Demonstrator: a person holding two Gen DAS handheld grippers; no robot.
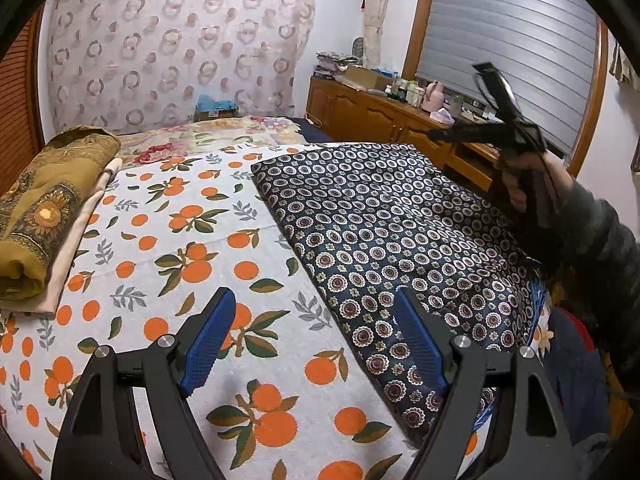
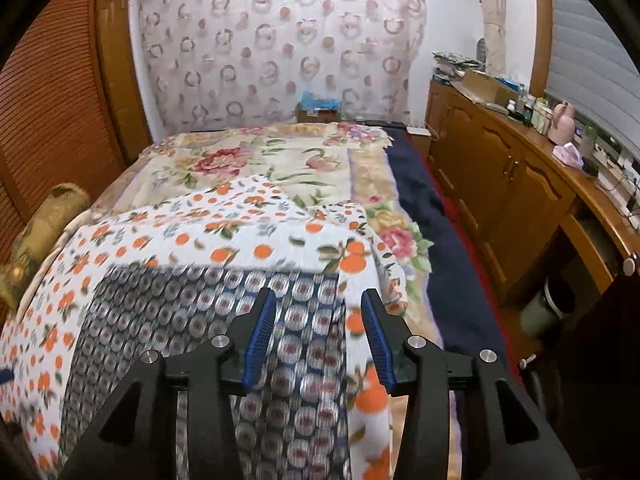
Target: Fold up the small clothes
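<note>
Both tools (image 1: 316,344) (image 2: 318,336) open above navy cloth (image 1: 384,236).

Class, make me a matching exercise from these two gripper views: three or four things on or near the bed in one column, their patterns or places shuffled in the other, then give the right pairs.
Things:
1. navy cloth
2. bed cover
3. folded olive cloth
4. wooden cabinet

Descriptions:
A. white with oranges and leaves
B. stands beside the bed, under the window blind
C. small round medallions, spread flat
D. lies at the bed's left edge on a pale folded piece

Pairs: 1-C, 2-A, 3-D, 4-B
</note>
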